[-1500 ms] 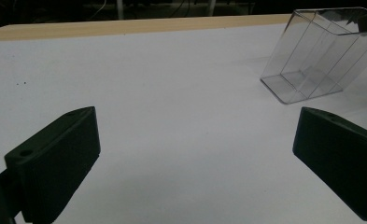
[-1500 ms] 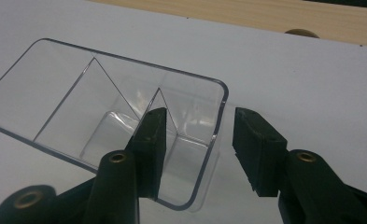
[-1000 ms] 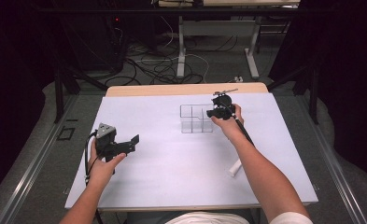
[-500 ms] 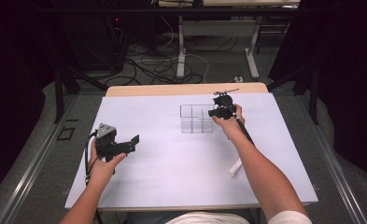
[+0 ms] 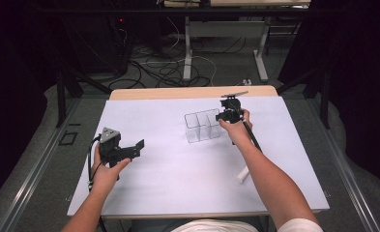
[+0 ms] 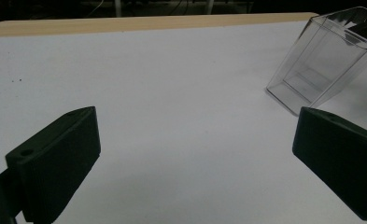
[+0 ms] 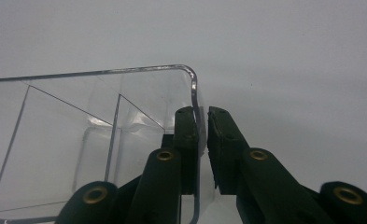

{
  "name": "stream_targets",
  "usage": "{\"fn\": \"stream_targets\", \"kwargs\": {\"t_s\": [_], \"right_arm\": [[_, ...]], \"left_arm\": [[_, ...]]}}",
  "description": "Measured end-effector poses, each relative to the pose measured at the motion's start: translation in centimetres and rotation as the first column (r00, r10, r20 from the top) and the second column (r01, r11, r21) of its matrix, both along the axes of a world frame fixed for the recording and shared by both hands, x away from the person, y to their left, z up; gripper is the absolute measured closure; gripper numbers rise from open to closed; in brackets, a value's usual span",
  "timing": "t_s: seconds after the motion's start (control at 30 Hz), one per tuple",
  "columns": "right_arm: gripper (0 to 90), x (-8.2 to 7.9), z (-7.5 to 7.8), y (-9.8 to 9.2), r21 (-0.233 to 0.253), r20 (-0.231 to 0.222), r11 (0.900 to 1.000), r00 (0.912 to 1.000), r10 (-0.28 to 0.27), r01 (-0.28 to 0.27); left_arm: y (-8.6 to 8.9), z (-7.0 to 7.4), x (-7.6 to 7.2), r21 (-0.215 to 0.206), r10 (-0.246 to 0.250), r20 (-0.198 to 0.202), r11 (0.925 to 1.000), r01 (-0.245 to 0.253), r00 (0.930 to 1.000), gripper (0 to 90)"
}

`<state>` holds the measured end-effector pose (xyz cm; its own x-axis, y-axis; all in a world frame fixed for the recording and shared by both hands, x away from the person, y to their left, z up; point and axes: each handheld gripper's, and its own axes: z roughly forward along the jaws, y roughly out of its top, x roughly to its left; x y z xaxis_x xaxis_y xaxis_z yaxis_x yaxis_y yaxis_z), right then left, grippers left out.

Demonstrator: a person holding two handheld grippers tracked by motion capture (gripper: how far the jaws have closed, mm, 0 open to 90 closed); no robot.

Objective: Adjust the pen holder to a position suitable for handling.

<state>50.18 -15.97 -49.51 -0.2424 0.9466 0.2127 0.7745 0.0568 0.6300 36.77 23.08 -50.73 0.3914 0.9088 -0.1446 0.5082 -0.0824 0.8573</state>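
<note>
My right hand-held gripper (image 5: 225,115) was clamped on the end wall of the clear plastic organizer (image 5: 203,126), one jaw inside the end compartment and the other outside, the thin wall (image 7: 195,116) pinched between them. The organizer stood on the white sheet (image 5: 178,164) covering the bench (image 5: 178,92), toward the far side and a little right of the middle. Thin dividers split it into compartments; every one I could see into held nothing, and the sheet showed straight through the floor. In the left gripper view the organizer (image 6: 321,65) looked tilted, though that camera turns with my hand, so I could not tell whether it truly leaned.

My left hand-held gripper (image 5: 124,151) was well apart from it, over the near left part of the sheet, jaws spread wide and holding nothing. A small white stick-like thing (image 5: 242,174) lay on the sheet beside my right forearm.
</note>
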Motion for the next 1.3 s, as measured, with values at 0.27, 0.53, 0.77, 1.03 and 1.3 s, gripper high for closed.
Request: {"fn": "stream_targets", "kwargs": {"t_s": [0.27, 0.53, 0.77, 1.03, 1.3], "right_arm": [[83.4, -0.3, 0.3, 0.0, -0.003, -0.029, 1.0, 0.9995, -0.016, 0.016], [84.8, -0.6, 0.8, 0.4, -0.039, -0.052, 0.999, 0.9982, -0.031, 0.029], [88.0, -0.8, 0.9, 0.7, -0.078, -0.047, 0.996, 0.9979, -0.044, 0.041], [88.8, -1.3, 1.1, 1.0, -0.102, -0.073, 0.994, 0.9967, -0.034, 0.026], [88.7, -2.8, 1.3, 1.3, -0.132, -0.114, 0.991, 0.9934, 0.006, -0.022]], "left_arm": [[0.0, 0.0, 0.0, -0.009, 0.004, 0.002, 1.0, -0.004, 1.0, 0.9], [-0.2, -0.1, 0.0, -0.009, -0.002, -0.005, 1.0, 0.002, 1.0, 0.9], [-0.2, -0.1, 0.1, -0.004, -0.004, -0.002, 1.0, 0.004, 1.0, 1.0], [-0.2, -0.2, 0.1, -0.005, -0.005, -0.002, 1.0, 0.005, 1.0, 0.9], [-0.4, -0.2, 0.1, -0.01, -0.009, -0.006, 0.9999, 0.009, 0.9999, 0.9]]}}
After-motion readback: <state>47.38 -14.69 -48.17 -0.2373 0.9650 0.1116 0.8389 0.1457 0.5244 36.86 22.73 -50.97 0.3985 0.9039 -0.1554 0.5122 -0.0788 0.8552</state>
